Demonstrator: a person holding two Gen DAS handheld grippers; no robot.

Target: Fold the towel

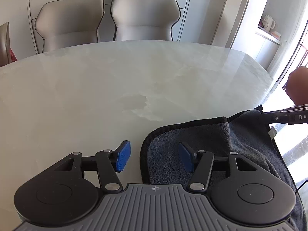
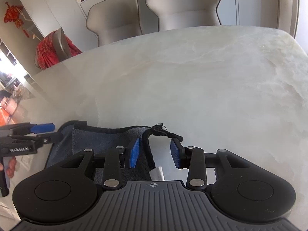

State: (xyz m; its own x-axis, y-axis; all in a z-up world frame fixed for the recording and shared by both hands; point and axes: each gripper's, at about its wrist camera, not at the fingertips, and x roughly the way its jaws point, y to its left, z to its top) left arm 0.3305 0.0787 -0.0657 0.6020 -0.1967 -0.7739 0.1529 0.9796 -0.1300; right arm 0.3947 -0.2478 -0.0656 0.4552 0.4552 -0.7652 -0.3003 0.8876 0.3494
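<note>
A dark grey towel (image 1: 209,140) with black trim lies folded on the near part of the marble table (image 1: 115,88). My left gripper (image 1: 155,158) is open, its jaws straddling the towel's left edge. In the right wrist view the towel (image 2: 107,140) lies at lower left, and my right gripper (image 2: 155,153) is open over its right edge, with the black trim and a white tag (image 2: 157,174) between the jaws. The left gripper (image 2: 41,132) shows at far left over the towel's other side. The right gripper body (image 1: 288,116) shows at the right edge of the left wrist view.
Two grey chairs (image 1: 107,17) stand at the table's far side before a white cabinet. A chair with red cloth (image 2: 52,48) stands at far left. The table edge runs along the right (image 1: 269,80).
</note>
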